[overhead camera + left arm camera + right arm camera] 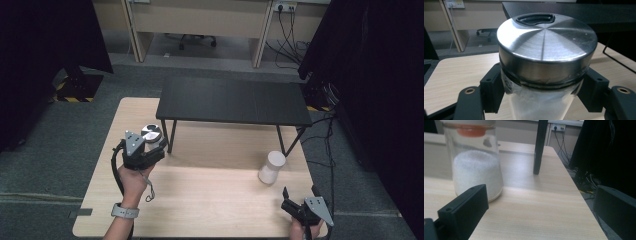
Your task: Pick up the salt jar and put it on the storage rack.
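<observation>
Currently your left hand-held gripper (159, 146) is clamped on the clear glass jar with the brushed steel lid (546, 42): in the left gripper view both black jaws press the glass wall just under the lid's rim, one on each side. The lid is seated on the jar, with a dark recessed grip at its far edge. Some pale, crinkled content shows through the glass; what it is cannot be told. In the high view the jar (151, 132) sits at the left of the light wooden tabletop (210, 200), just beside the near left leg of the small black bench (232, 100) that stands on the tabletop. Whether the jar's base rests on the wood or is lifted clear cannot be told.

Your right hand-held gripper (300, 199) hangs over the near right corner of the tabletop with its jaws spread wide and nothing between them. The second clear jar, part-filled with white granules (475, 167), stands ahead of it and apart from it, near the bench's right leg (539, 147). An orange part shows at its top.

Judgement on progress: early stage. The grasp on the steel-lidded jar is made and looks square and secure. Left to do: moving it or opening it. The granule jar is untouched, and the right hand-held gripper has yet to close the gap before it can take part.
</observation>
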Motion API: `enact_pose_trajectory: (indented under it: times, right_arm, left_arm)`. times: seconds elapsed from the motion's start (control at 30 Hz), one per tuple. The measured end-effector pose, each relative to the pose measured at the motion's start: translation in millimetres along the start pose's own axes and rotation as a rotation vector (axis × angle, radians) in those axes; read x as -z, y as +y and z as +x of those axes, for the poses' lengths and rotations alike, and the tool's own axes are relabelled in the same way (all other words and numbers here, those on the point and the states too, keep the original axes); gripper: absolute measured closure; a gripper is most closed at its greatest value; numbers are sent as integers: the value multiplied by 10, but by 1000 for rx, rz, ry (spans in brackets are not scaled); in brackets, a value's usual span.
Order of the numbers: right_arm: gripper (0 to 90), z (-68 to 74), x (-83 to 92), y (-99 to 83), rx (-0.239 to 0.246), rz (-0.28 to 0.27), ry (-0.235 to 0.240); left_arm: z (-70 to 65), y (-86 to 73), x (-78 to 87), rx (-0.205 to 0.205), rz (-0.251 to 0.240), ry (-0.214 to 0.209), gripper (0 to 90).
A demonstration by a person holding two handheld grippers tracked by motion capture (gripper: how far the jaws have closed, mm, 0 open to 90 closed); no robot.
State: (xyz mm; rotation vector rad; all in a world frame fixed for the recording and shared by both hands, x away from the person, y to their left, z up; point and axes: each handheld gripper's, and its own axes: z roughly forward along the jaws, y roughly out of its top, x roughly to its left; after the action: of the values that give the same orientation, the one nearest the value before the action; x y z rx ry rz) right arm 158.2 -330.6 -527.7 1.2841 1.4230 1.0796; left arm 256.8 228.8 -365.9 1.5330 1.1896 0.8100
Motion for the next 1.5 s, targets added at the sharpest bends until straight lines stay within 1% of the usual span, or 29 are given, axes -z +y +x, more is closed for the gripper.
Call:
enact_pose_trajectory:
  times: [0.03,0.1,0.27,0.33,0.37,0.4,0.5,0.57,0.63,0.7,0.8,0.9,1.0,1.03,1.07,1.17,1.23,1.5]
  right_arm:
    - [3,-6,3,-4,-11,-3,2]
    - [3,-15,6,-9,-16,-6,1]
    - [3,-4,-3,2,2,2,3]
    - [3,-3,0,2,-2,2,2]
    - [3,-3,0,2,-2,2,2]
    - [3,-4,0,1,-2,1,2]
    - [3,-2,-1,2,0,2,2]
    - [3,-2,0,1,3,2,2]
    - [3,-5,1,1,-2,1,3]
    - [3,-15,5,-7,-16,-5,3]
    - [3,-23,8,-12,-25,-8,3]
    - [3,-24,9,-14,-26,-10,4]
    - [3,-27,9,-17,-32,-12,5]
    - [2,-27,10,-18,-30,-12,6]
    - [3,-27,10,-19,-27,-13,6]
    - [3,-31,10,-20,-29,-14,8]
    - [3,-34,9,-20,-32,-14,9]
    - [3,-34,3,-9,-24,-7,12]
  left_arm:
    - [-5,21,-1,-7,-3,0,312]
    - [-7,44,-1,-14,-4,-1,312]
    - [-24,101,5,-31,-11,-5,313]
    - [-31,160,13,-33,-16,-11,312]
    - [-31,160,13,-33,-16,-11,312]
    - [-35,202,20,-40,-17,-15,312]
    - [-43,236,27,-44,-23,-18,312]
    - [-30,269,36,-46,-30,-34,312]
    - [-21,301,47,-46,-39,-49,312]
    - [-33,339,51,-53,-42,-54,312]
    - [-70,410,44,-58,-44,-56,312]
    - [-86,433,39,-60,-48,-58,312]
    - [-135,512,11,-87,-48,-67,312]
    - [-142,524,6,-90,-50,-69,312]
    - [-142,524,6,-90,-50,-69,312]
    - [-151,565,-17,-92,-68,-89,312]
    - [-178,611,-37,-98,-70,-87,312]
    - [-232,768,-162,-98,-73,-82,312]
